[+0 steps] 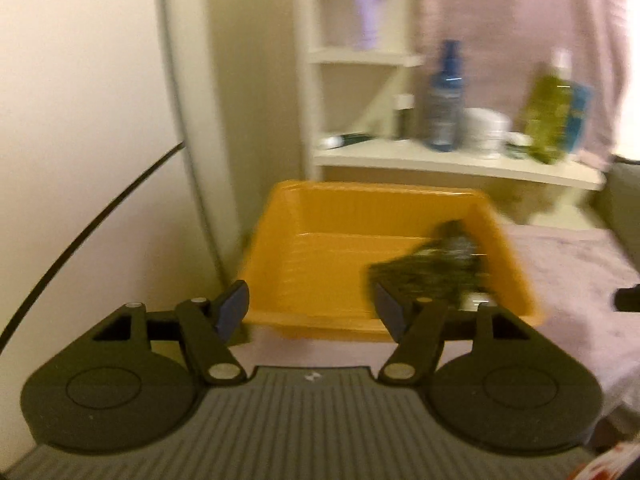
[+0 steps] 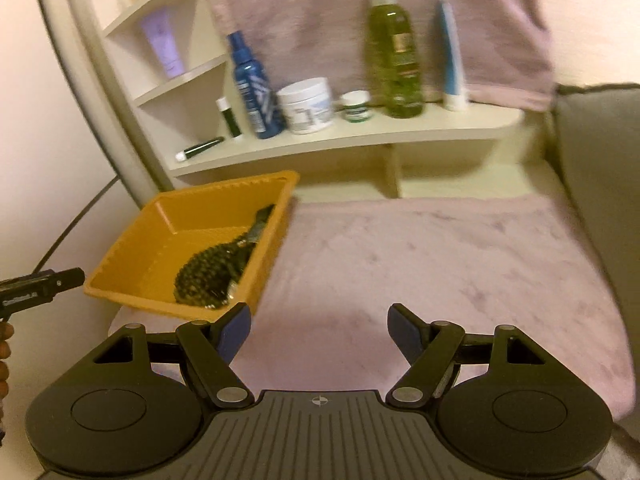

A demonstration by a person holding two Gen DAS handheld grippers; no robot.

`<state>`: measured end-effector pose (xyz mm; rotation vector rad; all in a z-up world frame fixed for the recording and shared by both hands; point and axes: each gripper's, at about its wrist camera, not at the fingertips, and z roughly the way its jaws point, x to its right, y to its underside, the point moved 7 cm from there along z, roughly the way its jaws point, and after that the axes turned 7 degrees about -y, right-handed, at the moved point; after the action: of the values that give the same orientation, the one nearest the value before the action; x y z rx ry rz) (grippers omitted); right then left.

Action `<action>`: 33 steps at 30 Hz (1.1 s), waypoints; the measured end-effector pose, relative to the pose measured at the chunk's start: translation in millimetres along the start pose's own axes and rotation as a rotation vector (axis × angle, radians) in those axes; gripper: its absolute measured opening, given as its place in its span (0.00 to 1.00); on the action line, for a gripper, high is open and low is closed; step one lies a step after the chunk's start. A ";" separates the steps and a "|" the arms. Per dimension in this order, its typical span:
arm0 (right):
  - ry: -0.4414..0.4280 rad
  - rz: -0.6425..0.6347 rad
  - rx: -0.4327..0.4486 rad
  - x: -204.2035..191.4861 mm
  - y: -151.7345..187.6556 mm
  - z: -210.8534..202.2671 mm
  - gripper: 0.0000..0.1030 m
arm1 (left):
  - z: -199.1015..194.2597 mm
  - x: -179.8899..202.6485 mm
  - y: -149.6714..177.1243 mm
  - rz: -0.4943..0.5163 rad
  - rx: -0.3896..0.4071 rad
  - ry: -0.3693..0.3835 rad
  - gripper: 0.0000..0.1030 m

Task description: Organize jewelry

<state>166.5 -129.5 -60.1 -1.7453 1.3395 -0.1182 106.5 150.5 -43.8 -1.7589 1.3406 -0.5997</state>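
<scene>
- The left gripper (image 1: 312, 306) has its jaws spread wide apart and holds nothing; its blue pads (image 1: 232, 312) sit just in front of the near wall of the yellow tray (image 1: 320, 208).
- The right gripper (image 2: 319, 330) also has its jaws wide apart and empty, over bare pink cloth (image 2: 440, 264), with the tray off to its left.
- The tray rests on the pink cloth at its left edge, close to the curved white frame (image 2: 92, 80).
- The jewelry (image 2: 212, 276), a dark beaded heap, lies inside the tray against its right wall, toward the near corner. A dark strip extends from the heap toward the far wall. Individual pieces cannot be told apart.
- In the left wrist view the heap (image 1: 436, 268) is smeared by motion blur, and one gripper finger covers its near edge.
- The tray's near left corner is hidden behind the left finger in the right wrist view.
- A shelf (image 2: 360, 136) behind the tray carries a blue bottle (image 2: 252, 84), a white jar (image 2: 306, 106), a smaller jar (image 2: 355, 107), a green spray bottle (image 2: 394, 52), a blue-and-white tube (image 2: 452, 56) and a dark tube lying flat (image 2: 200, 149). Labels are too blurred to read.
- At the left edge of the right wrist view, part of the other tool (image 2: 40, 286) is cut off by the frame.
</scene>
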 end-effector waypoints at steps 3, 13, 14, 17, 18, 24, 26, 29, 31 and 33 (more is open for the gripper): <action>0.039 -0.010 -0.010 3.9 9.1 -20.8 0.73 | -19.9 37.2 1.2 0.003 -0.047 0.070 0.65; 0.139 0.008 -0.048 17.9 43.1 -74.9 0.73 | -67.9 133.7 25.7 0.073 -0.116 0.186 0.65; 0.143 0.010 -0.045 18.2 44.6 -79.6 0.73 | -70.8 139.7 28.8 0.083 -0.123 0.195 0.65; 0.144 0.015 -0.039 18.4 48.5 -89.3 0.73 | -81.8 153.2 38.9 0.106 -0.144 0.227 0.65; 0.140 0.017 -0.036 18.2 49.5 -92.0 0.73 | -84.3 155.9 42.0 0.113 -0.151 0.229 0.65; 0.137 0.017 -0.038 15.9 53.7 -98.8 0.73 | -95.2 160.3 53.8 0.144 -0.175 0.221 0.65; 0.137 0.019 -0.046 16.0 55.3 -98.1 0.73 | -96.9 160.6 54.7 0.146 -0.174 0.224 0.65; 0.134 0.019 -0.054 16.1 57.1 -96.7 0.73 | -96.9 160.6 53.6 0.145 -0.169 0.224 0.65; 0.132 0.015 -0.056 14.4 57.5 -95.6 0.73 | -96.1 160.2 52.5 0.140 -0.169 0.224 0.65; 0.132 0.015 -0.053 14.0 57.6 -95.5 0.73 | -96.6 160.1 52.2 0.140 -0.168 0.225 0.65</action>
<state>77.3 -197.1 -49.9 -1.7981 1.4623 -0.1942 54.1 -36.3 -51.5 -1.7512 1.6977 -0.6367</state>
